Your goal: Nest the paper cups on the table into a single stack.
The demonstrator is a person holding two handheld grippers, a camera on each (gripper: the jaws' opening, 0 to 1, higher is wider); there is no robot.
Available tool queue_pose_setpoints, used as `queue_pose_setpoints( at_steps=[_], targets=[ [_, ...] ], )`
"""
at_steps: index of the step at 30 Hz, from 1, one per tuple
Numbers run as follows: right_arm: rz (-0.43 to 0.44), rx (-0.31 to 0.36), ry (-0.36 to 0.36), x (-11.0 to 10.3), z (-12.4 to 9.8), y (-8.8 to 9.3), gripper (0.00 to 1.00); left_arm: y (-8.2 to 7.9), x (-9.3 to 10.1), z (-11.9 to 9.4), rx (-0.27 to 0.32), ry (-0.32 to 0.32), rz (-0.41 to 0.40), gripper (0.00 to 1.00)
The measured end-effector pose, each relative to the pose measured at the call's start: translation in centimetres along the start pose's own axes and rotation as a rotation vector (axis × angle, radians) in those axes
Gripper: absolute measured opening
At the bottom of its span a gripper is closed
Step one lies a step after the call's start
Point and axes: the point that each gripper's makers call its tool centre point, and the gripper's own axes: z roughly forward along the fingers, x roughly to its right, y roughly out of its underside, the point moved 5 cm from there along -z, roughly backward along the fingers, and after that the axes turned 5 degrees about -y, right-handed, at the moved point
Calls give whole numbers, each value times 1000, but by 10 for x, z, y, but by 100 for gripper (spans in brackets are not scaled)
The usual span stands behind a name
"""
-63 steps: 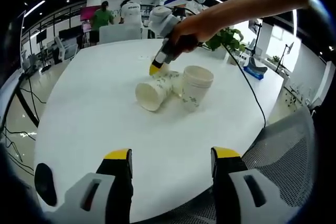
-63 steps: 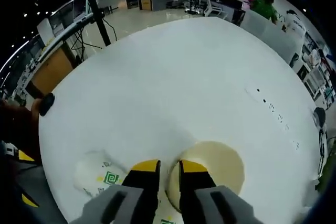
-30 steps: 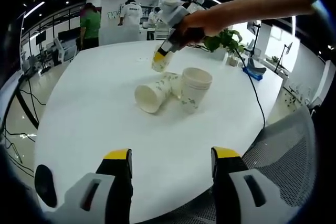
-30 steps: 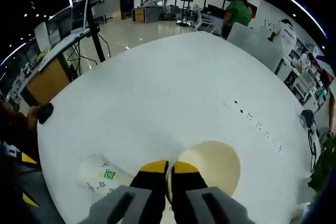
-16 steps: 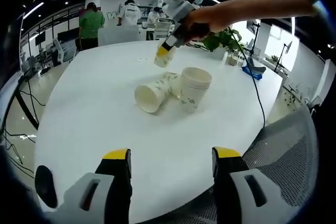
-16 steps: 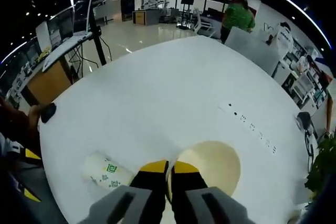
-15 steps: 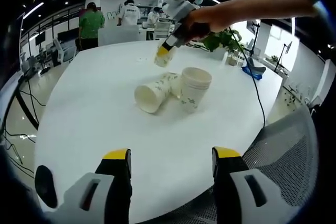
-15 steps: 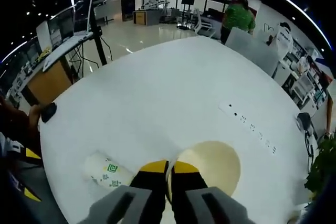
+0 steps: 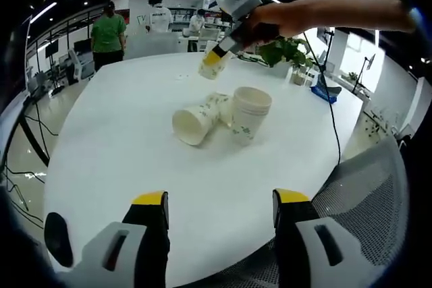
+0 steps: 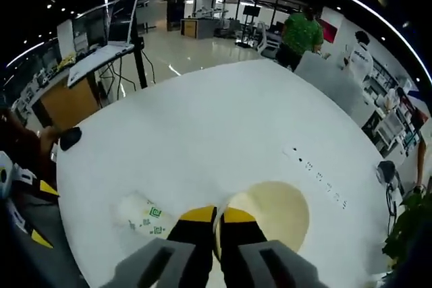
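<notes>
My right claw (image 10: 216, 215), clamped on the cream paper cup's rim (image 10: 270, 210), has lifted it higher toward the frame's top, ready for nesting into the upright white patterned cup stack (image 9: 250, 114); my left claw (image 9: 219, 200) gapes wide.

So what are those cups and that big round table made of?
The cups look like paper: the lifted cup, pinched at its rim by the right hand-held gripper, the lying cup and the upright stack have matte cream walls, rolled rims and printed green patterns. The table looks like smooth white laminate or painted board with a faint sheen; I can't tell which.
</notes>
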Motion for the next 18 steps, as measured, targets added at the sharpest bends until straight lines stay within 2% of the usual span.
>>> queue_pose_setpoints(
  at_steps=[2,18],
  targets=[
    [-12,-1,2,6,1,-2,0,0,0,0,0,0,-1,62],
    [-50,19,-7,-4,-18,-1,0,-2,1,0,2,3,-2,61]
  ],
)
